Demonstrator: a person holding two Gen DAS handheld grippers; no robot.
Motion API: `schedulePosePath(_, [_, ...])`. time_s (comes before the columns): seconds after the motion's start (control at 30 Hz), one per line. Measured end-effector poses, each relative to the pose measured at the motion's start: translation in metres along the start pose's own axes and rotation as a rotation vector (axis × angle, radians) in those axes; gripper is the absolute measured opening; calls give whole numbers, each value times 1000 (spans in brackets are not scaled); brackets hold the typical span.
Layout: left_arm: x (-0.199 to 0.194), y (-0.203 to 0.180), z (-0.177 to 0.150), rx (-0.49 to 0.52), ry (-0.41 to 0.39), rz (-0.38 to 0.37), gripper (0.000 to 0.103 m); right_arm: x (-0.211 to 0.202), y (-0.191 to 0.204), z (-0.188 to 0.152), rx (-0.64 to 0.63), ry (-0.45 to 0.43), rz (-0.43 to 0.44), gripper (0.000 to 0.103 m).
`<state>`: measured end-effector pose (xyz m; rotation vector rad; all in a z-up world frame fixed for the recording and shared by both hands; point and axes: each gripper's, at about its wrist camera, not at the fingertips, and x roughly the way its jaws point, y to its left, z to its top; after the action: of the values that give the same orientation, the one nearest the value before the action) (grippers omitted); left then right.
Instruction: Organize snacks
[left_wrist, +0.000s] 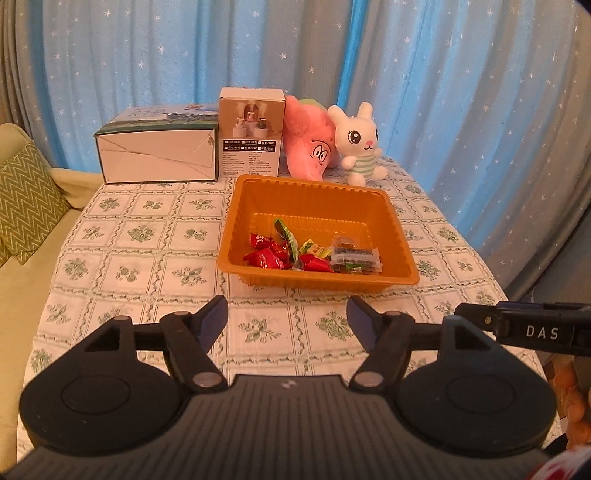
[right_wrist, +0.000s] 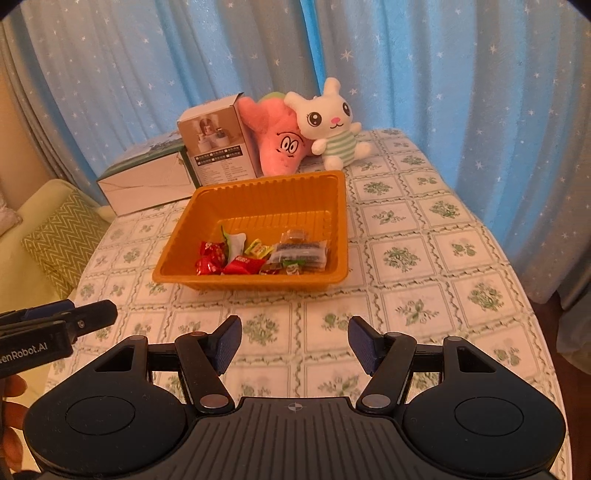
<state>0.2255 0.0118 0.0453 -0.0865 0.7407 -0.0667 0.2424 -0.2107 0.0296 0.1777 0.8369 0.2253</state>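
An orange plastic tray (left_wrist: 314, 192) stands in the middle of the table; it also shows in the right wrist view (right_wrist: 266, 188). Several wrapped snacks lie at its near side: red candies (left_wrist: 267, 254) (right_wrist: 210, 258), a green and yellow packet (left_wrist: 288, 236), and a clear packet (left_wrist: 354, 254) (right_wrist: 301, 251). My left gripper (left_wrist: 288, 321) is open and empty, above the tablecloth just short of the tray. My right gripper (right_wrist: 295, 343) is open and empty, also short of the tray. Each gripper's body shows at the edge of the other's view.
Behind the tray stand a white carton (left_wrist: 159, 151), a small product box (left_wrist: 251, 136), a pink plush (left_wrist: 310, 144) and a white rabbit plush (left_wrist: 358, 144). A sofa with a green cushion (left_wrist: 26, 206) is at the left. Blue curtains hang behind the table.
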Motion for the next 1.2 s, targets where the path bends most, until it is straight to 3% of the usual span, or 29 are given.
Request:
schedulePosePath(0.57, [-71, -16, -47, 16, -20, 102, 67, -72, 18, -57, -35, -13, -4, 64])
schedulePosePath(1.2, [-103, -34, -78, 36, 14, 47, 67, -114, 26, -89, -50, -44, 8, 64])
